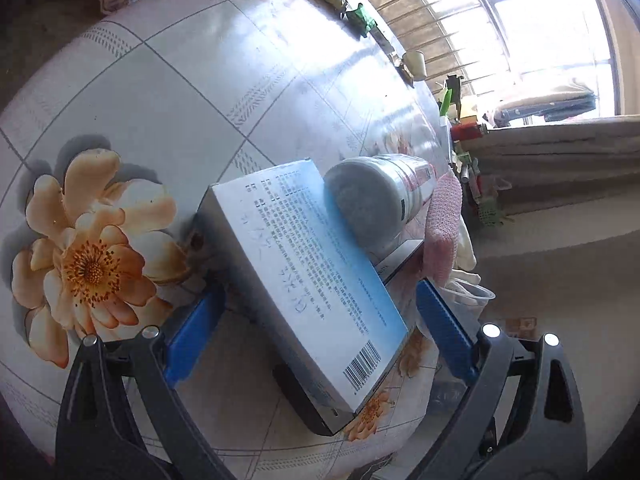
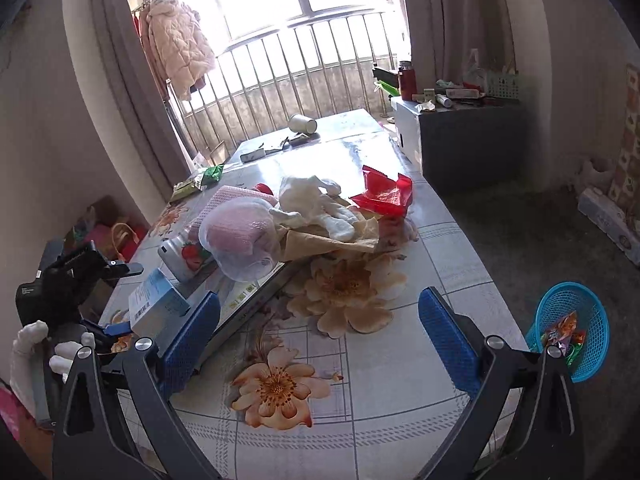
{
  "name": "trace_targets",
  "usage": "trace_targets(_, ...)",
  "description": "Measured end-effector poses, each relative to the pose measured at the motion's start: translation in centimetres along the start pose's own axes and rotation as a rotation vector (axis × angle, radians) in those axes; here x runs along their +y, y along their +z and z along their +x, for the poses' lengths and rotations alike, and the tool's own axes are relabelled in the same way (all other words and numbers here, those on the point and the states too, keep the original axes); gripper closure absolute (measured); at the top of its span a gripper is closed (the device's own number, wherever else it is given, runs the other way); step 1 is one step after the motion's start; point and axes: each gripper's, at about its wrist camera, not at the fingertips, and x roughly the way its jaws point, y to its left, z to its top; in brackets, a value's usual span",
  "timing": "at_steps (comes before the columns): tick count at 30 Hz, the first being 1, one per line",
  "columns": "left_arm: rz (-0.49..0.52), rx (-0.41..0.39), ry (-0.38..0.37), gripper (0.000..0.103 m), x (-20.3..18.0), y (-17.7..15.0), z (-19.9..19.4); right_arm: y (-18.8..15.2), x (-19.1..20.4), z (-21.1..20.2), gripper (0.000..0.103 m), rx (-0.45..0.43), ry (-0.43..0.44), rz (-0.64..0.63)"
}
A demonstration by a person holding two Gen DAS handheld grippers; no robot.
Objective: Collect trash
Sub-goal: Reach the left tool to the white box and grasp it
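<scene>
1. The pale blue and white cardboard box point(image 1: 304, 280), flat and oblong, carries dense printed text and a barcode near one corner; its side walls are grey.
2. In the left wrist view the box lies tilted on the floral-printed surface point(image 1: 168, 92), its far end resting against a white plastic jar with a grey lid point(image 1: 380, 200) that lies on its side.
3. The same box point(image 2: 158, 300) shows in the right wrist view near the left edge of the surface, just beside the jar with a strawberry picture on it point(image 2: 180, 256).
4. The left claw point(image 1: 320, 328) is spread wide, its blue ribbed pads on either side of the box; whether either pad touches the box I cannot tell.
5. A white-gloved hand point(image 2: 36, 344) holds the left claw's black body at the surface's left edge.
6. The right claw point(image 2: 320, 340) is also spread wide and holds nothing, hovering above bare floral cloth near the front of the surface.
7. Beyond it lies a heap: a clear plastic cup point(image 2: 240, 240), a pink knitted cloth point(image 2: 232, 200), white crumpled material point(image 2: 316, 204), brown paper point(image 2: 328, 240) and a red wrapper point(image 2: 384, 192).
8. A blue mesh basket point(image 2: 576, 332) with coloured wrappers inside stands on the floor to the right.
</scene>
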Motion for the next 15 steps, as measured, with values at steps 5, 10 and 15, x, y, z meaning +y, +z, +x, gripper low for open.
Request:
trace_targets(5,-0.075,0.006,-0.040,0.011,0.1,0.0,1.1,-0.2,-1.1,0.6,0.006,0.021,-0.009,0.032)
trace_targets(10,-0.080,-0.003,-0.083,0.012,0.7,-0.2,1.2,-0.3,-2.3,0.3,0.006,0.015,-0.011,0.065)
trace_targets(15,-0.140,0.032,-0.204,0.030,2.3,-0.4,1.5,-0.3,-3.2,0.2,0.006,0.017,0.002,0.098)
